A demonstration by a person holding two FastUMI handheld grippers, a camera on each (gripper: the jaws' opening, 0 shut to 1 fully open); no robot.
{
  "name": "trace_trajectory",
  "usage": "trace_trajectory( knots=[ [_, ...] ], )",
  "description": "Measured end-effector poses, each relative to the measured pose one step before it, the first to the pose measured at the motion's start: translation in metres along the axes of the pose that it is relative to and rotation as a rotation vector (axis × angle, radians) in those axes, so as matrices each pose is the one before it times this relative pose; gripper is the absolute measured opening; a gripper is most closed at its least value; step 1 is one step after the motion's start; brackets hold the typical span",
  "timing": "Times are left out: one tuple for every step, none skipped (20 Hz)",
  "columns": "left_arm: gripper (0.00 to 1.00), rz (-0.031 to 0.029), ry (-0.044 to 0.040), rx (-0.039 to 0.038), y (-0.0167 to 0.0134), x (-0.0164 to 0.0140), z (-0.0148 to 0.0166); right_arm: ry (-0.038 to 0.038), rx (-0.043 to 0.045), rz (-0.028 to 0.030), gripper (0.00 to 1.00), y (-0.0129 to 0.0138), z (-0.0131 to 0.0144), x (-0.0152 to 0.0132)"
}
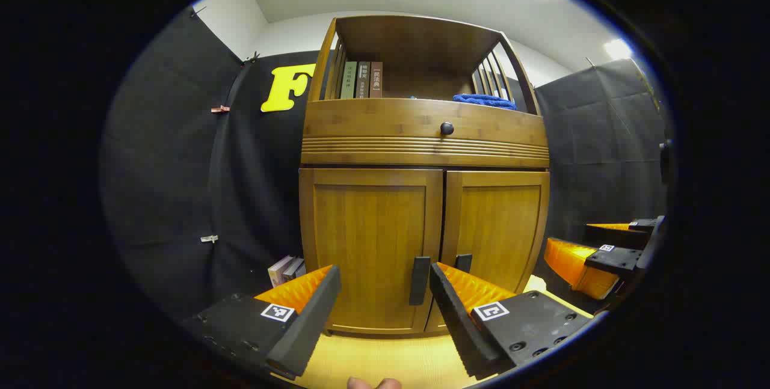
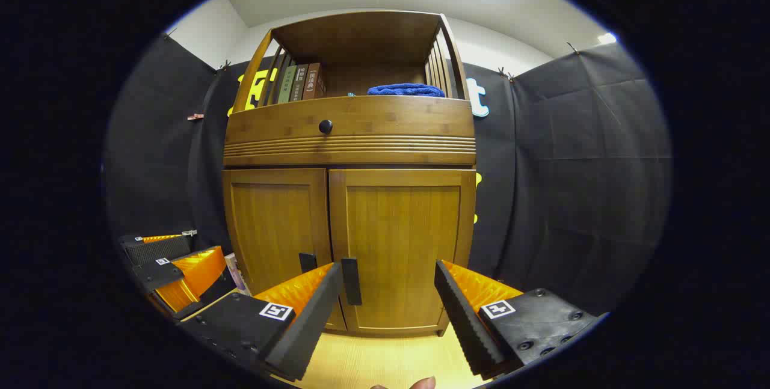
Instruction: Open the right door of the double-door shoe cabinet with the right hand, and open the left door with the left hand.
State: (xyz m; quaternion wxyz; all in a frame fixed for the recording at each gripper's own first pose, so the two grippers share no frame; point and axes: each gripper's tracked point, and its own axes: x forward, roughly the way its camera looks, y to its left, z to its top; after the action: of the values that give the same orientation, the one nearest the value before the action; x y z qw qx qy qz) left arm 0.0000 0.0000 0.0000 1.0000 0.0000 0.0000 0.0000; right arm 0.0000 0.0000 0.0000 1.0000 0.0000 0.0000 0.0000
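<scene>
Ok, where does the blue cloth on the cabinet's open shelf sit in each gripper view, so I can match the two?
Left gripper view: the blue cloth lies at the right end of the open shelf, upper centre-right of the picture.
Right gripper view: the blue cloth lies right of the shelf's middle, upper centre.
Shared landmark: the round drawer knob, below and left of the cloth in both.

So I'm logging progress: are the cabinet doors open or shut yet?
Both shut. The left door and right door sit flush with the frame, only a thin seam between them. Both grippers hang open in front, off the handles.
</scene>
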Motion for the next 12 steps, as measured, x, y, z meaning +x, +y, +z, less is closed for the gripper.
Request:
trace_trajectory(
  knots=[
    [0.92, 0.0014, -0.00064, 0.00441, 0.00123, -0.00115, 0.00121, -0.00064, -0.00076, -0.00158, 0.99, -0.00109, -0.00094, -0.00179],
    [0.92, 0.00085, 0.00016, 0.00153, 0.00229, 0.0006, 0.0001, -0.00274, -0.00289, -0.00131, 0.99, 0.00026, 0.00078, -0.00083],
    [0.93, 0.0003, -0.00059, -0.0014, 0.00165, 0.00024, 0.00073, -0.00162, -0.00311, 0.00061, 0.99, -0.00003, 0.00136, -0.00147],
    [0.93, -0.00017, -0.00061, -0.00351, 0.00088, 0.00004, 0.0002, -0.00043, -0.00122, -0.00023, 0.97, -0.00007, 0.00096, -0.00109],
    [0.93, 0.0008, -0.00089, -0.00251, 0.00185, -0.00027, 0.00159, -0.00112, 0.00099, 0.00017, 0.97, -0.00014, 0.0, -0.00037],
    [0.93, 0.00083, -0.00047, -0.00068, 0.0015, 0.0002, 0.00083, -0.00129, 0.00234, -0.00006, 0.99, 0.00057, 0.0011, -0.00079],
    [0.93, 0.001, -0.00149, 0.00165, 0.0005, -0.00072, -0.00086, -0.00189, 0.00088, -0.00144, 0.99, -0.00042, 0.00049, -0.00084],
    [0.93, 0.00009, -0.00036, 0.00233, 0.00081, -0.00038, 0.00065, -0.00182, -0.00047, -0.0013, 0.97, 0.00039, 0.00021, -0.00035],
    [0.93, -0.00094, 0.00051, 0.00305, -0.00102, -0.00058, -0.00106, 0.00065, -0.00013, -0.00158, 0.99, -0.00029, -0.00048, 0.00033],
    [0.93, -0.00185, -0.00055, 0.00236, -0.0001, -0.0004, 0.00066, 0.00072, 0.00094, -0.00118, 0.98, 0.00036, -0.00024, -0.00018],
    [0.93, -0.00024, -0.0015, 0.00263, -0.00048, -0.00049, -0.00042, 0.00065, 0.00276, -0.00019, 0.98, -0.0002, -0.00066, -0.00045],
    [0.93, -0.00008, -0.00185, 0.00186, 0.00055, -0.0007, 0.00122, -0.00035, 0.00127, 0.00001, 0.97, 0.00078, 0.00021, -0.00058]
  ],
)
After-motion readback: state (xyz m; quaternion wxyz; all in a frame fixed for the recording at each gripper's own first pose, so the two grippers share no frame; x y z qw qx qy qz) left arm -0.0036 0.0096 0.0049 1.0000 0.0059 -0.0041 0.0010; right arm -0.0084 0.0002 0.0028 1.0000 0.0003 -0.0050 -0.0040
